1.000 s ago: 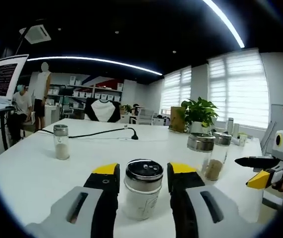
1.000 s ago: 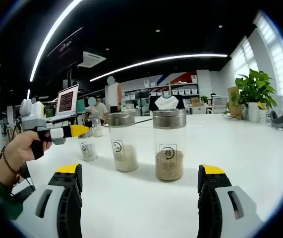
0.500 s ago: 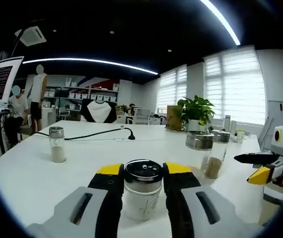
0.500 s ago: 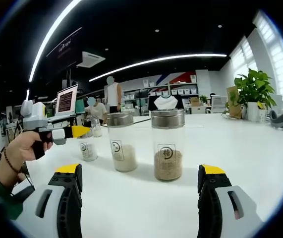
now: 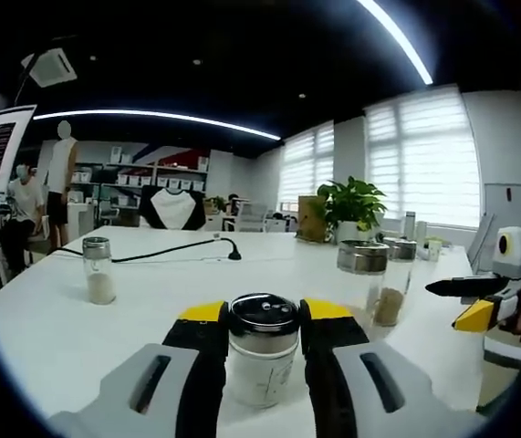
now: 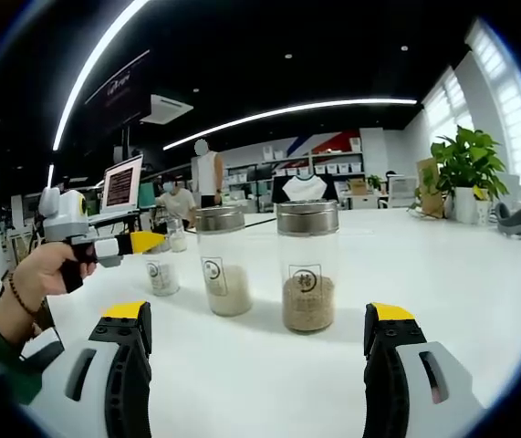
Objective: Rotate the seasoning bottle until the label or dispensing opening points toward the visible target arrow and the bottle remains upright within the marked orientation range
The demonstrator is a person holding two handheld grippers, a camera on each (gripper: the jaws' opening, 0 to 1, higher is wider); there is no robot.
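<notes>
White table [image 5: 50, 319]: broad bare surface left of the left gripper [image 5: 258, 319]; far edge well beyond. Seasoning bottle [image 5: 260, 360]: upright, near, clear body with white contents, perforated metal lid; left jaws closed against both its sides. Right gripper [image 6: 258, 342]: jaws wide apart, holding nothing; two tall jars [image 6: 304, 265] stand beyond, bare tabletop between.
</notes>
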